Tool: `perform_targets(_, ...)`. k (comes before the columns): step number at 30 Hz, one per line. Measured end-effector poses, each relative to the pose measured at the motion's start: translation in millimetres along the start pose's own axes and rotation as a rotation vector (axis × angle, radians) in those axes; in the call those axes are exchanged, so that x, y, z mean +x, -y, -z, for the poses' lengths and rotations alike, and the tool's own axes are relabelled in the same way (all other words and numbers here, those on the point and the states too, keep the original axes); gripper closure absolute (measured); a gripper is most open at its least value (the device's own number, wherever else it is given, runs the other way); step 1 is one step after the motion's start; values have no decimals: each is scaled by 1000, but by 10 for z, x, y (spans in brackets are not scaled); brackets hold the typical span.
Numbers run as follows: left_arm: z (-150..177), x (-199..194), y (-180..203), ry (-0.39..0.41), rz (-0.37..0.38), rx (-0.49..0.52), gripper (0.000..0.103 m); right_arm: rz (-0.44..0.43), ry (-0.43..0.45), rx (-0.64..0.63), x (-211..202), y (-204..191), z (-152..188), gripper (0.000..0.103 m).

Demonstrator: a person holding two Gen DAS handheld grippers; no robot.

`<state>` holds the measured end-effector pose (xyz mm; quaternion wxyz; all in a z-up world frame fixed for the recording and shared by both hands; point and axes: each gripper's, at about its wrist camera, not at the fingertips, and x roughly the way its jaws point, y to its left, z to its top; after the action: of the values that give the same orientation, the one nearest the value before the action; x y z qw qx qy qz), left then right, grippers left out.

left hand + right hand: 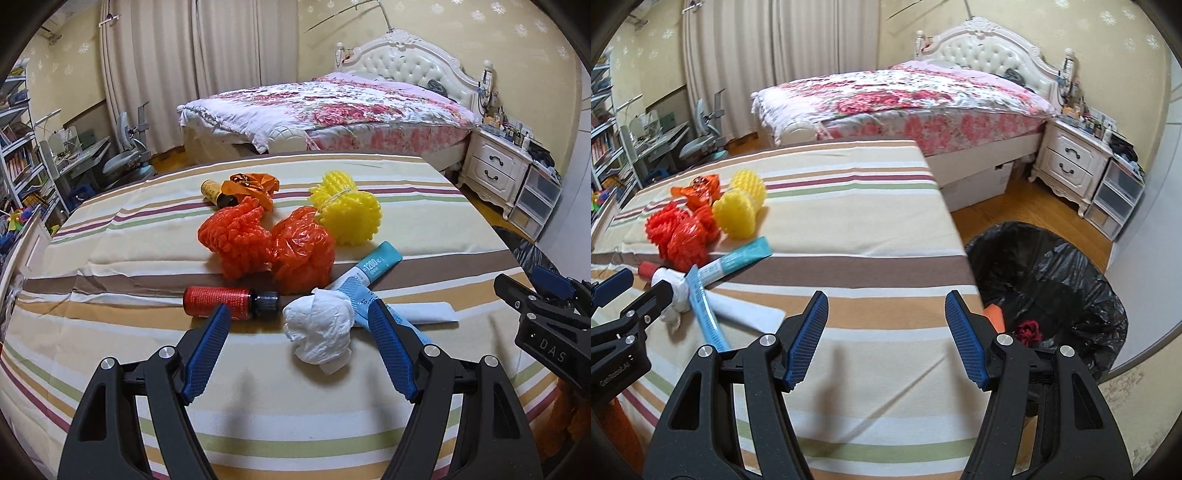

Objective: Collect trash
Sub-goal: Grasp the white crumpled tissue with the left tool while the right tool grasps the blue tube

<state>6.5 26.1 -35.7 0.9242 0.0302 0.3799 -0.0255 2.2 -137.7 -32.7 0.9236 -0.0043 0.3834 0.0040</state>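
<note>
The crumpled white tissue wad (319,326) lies on the striped tablecloth (258,417) of the table, near the front edge and right of its middle, just ahead of the left gripper (300,325), between the lines of its two blue pads but beyond their tips; whether either pad touches it cannot be told. That gripper's jaws stand well apart and hold nothing. Behind the wad and touching it lies a blue-and-white tube (373,271), slanting toward the right edge, over a flat white paper strip (436,312). To the left of the wad a small red bottle (218,301) with a black cap lies on its side, its body partly behind the left pad. Farther toward the back edge sit two crumpled orange-red plastic lumps (266,243), a yellow foam net (349,210), an orange wrapper (251,184) and a yellowish roll (212,190). The right gripper (886,336) hangs over the front right part of the table, well apart from the pile, its jaws also spread and empty, with only cloth between them. Beside the table's right edge, on the floor, stands a bin lined with a black bag (1071,266), with something dark red (1028,330) and something orange inside.
</note>
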Motion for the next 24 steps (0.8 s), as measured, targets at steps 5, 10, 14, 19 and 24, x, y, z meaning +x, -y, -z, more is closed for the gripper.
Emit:
perform_targets(5,19,52,17,-8,20,15,32,-13,-7,-20,4,-107,19,39)
perform_targets(10,54,97,62,-29,43,46,62,-24,-9,-32,1,-168,28,39)
perform_targets(14,96,82,88,-23,44,66,70,-31,-11,-41,-2,-220,41,39)
perform_targets(19,112,21,29,-19,55,45,71,-45,-11,-57,-24,-290,42,39)
perform_targets(24,124,-62,-83,-10,53,24,71,-68,-7,-87,-58,-420,54,39)
